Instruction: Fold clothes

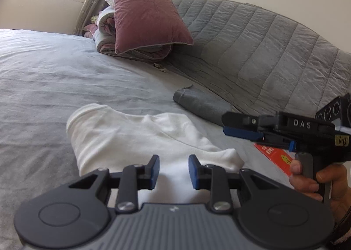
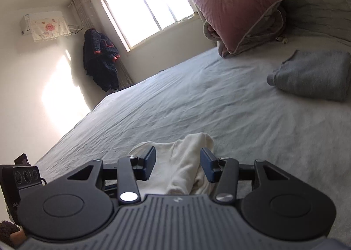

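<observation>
one white shirt [image 1: 140, 138] under my two tongs, left tongs [image 1: 173, 172] parted and empty, right tongs [image 2: 178, 165] loose around a fold, one grey folded top [image 2: 311, 74], one pink pillow [image 1: 147, 15]

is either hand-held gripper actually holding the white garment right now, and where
Neither. The left hand-held gripper stands open above the white garment, pads not pressing it. The right hand-held gripper has a bunched fold between its open pads, not clamped.

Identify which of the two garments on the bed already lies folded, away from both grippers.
The grey garment, a compact folded bundle by the quilted headboard. The white garment sprawls loosely under both grippers.
</observation>
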The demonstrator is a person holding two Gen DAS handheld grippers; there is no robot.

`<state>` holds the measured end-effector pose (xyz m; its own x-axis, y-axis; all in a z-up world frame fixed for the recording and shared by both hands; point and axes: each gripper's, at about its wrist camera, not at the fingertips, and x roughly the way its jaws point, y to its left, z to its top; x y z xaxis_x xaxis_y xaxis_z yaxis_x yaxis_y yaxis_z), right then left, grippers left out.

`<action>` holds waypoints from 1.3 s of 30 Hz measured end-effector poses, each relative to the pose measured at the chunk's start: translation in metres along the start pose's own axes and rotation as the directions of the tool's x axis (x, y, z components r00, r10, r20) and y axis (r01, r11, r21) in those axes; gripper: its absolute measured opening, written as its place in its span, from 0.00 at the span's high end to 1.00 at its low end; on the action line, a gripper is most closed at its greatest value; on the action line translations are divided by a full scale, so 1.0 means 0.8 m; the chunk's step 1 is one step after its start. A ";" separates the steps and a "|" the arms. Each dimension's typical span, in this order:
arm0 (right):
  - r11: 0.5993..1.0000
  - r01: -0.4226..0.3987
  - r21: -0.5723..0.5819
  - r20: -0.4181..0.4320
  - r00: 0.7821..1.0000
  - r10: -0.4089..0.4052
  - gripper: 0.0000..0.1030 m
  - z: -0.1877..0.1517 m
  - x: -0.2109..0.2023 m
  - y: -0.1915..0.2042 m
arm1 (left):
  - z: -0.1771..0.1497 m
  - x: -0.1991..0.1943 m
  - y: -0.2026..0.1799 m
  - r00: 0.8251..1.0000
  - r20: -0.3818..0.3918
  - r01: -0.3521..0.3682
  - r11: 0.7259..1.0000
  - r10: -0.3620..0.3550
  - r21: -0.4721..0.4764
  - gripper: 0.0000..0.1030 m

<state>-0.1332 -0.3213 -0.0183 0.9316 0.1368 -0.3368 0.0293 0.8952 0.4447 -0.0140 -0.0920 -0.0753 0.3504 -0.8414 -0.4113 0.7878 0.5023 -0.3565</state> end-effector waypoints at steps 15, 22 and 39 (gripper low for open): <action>0.982 0.038 -0.186 -0.158 0.985 -0.068 0.58 -0.023 -0.021 -0.016 | 0.005 -0.001 0.012 0.999 -0.032 -0.005 0.999 0.004 -0.054 0.73; 0.914 0.021 -0.405 -0.244 0.961 -0.130 0.58 -0.063 -0.008 -0.001 | 0.008 0.005 0.011 1.000 -0.025 -0.018 0.998 0.017 -0.060 0.73; 0.461 0.142 -0.876 -0.068 0.910 -0.409 0.86 -0.123 0.050 0.039 | 0.005 0.019 0.011 0.999 -0.034 -0.010 0.999 0.009 -0.050 0.73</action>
<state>-0.1304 -0.2458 -0.0995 0.8114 -0.2126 -0.5445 -0.1716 0.8038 -0.5696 0.0001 -0.1016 -0.0812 0.3396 -0.8298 -0.4429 0.7578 0.5203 -0.3937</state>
